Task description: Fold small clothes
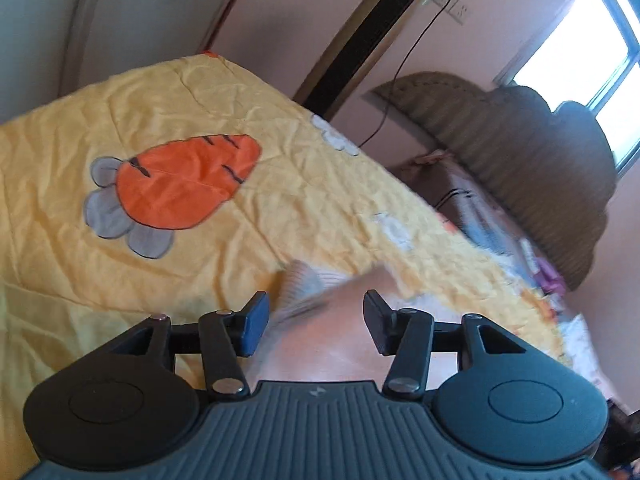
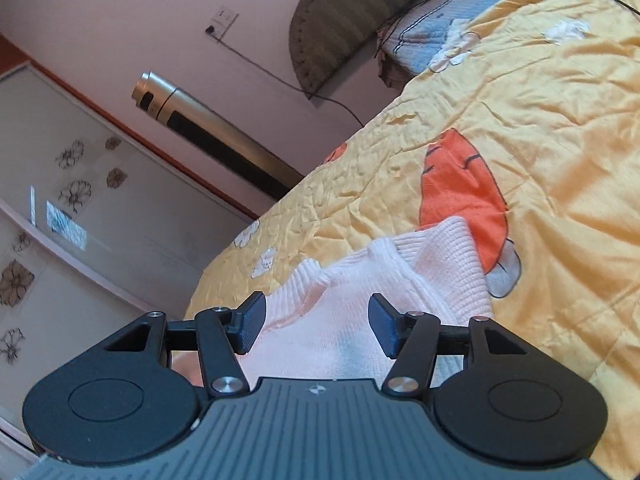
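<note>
The white knit (image 2: 400, 288) is lying on the bed (image 2: 540, 120), nothing is being gripped by either released hand-held gripper (image 1: 316, 326) (image 2: 316, 326), so a fold is seemingly being finished and an edge must be regrasped next.

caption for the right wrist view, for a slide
Open right tool over a white knit top on a yellow carrot-print quilt.
</note>
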The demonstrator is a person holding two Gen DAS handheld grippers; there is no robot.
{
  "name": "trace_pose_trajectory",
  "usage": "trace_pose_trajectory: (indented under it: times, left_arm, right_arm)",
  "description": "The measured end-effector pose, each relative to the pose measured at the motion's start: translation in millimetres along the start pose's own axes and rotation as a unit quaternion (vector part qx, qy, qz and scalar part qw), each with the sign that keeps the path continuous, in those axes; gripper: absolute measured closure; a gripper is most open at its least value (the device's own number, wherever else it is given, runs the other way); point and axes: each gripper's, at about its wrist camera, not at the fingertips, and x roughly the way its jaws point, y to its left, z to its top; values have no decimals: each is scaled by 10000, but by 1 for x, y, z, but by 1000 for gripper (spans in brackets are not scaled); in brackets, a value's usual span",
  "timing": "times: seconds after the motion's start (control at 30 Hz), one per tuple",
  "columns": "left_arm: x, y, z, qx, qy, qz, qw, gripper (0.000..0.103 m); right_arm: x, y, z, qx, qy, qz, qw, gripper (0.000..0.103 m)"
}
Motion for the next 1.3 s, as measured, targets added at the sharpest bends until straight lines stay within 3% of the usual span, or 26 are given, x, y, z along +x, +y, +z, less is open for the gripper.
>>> trace_pose_trajectory:
  times: [0.1, 0.17, 0.3, 0.37, 0.43, 0.47, 0.53, 0.57, 0.6, 0.73, 0.83, 0.9, 0.97, 1.03, 1.07, 1.13, 1.23, 1.3]
  left_arm:
    - [5, -16, -9, 967, 14, 535, 9939, 52]
    - [11, -17, -13, 1134, 162, 579, 9917, 51]
    - [35, -21, -17, 1325, 632, 436, 9882, 51]
    - [42, -28, -18, 1503, 558, 533, 9856, 44]
    - [48, -34, -17, 1589, 500, 586, 9843, 40]
    - [52, -37, -17, 1620, 545, 530, 9839, 40]
    - [60, -43, -18, 1777, 719, 454, 9804, 47]
    - [61, -47, -18, 1882, 734, 478, 9782, 72]
    - [59, -51, -17, 1942, 671, 495, 9774, 79]
    - [45, -60, -12, 2013, 283, 520, 9777, 81]
    - [62, -50, -19, 1920, 442, 796, 9772, 81]
    - [64, -45, -24, 1923, 259, 800, 9777, 79]
    - [62, -45, -24, 1878, 217, 865, 9782, 72]
    - [60, -48, -26, 2024, 144, 969, 9744, 65]
    - [56, -50, -27, 2073, 108, 1046, 9726, 61]
    - [42, -56, -28, 2111, -20, 1233, 9697, 61]
    - [5, -68, -31, 2267, -686, 1448, 9607, 57]
    - [-15, -77, -37, 2330, -1277, 1539, 9517, 36]
  right_arm:
    - [15, 22, -1, -882, 36, -716, 9935, 44]
    - [24, 29, 1, -1406, 13, -1057, 9844, 44]
    - [51, 21, 16, -1494, 409, -1413, 9778, 44]
    - [69, 14, 20, -1433, 798, -1476, 9754, 45]
    - [80, 11, 19, -1506, 917, -1634, 9707, 44]
    - [82, 11, 18, -1530, 930, -1547, 9716, 49]
    - [79, 11, 16, -1527, 839, -1306, 9760, 87]
    - [77, 10, 17, -1464, 864, -1118, 9791, 88]
    - [75, 11, 16, -1496, 822, -1097, 9792, 89]
    - [59, 18, 18, -1527, 415, -1099, 9813, 89]
    - [40, 8, 24, -1105, -111, -839, 9903, 90]
    - [55, -12, 20, -957, 124, -1260, 9873, 90]
    - [64, -21, 9, -976, 164, -1354, 9858, 91]
    - [62, -20, 8, -900, 79, -1352, 9867, 91]
    - [63, -20, 7, -918, 73, -1418, 9856, 84]
    - [62, -17, 6, -935, 46, -1474, 9846, 80]
    - [43, -1, 3, -1071, -246, -1742, 9786, 62]
    - [24, 21, -5, -1587, -699, -1868, 9670, 44]
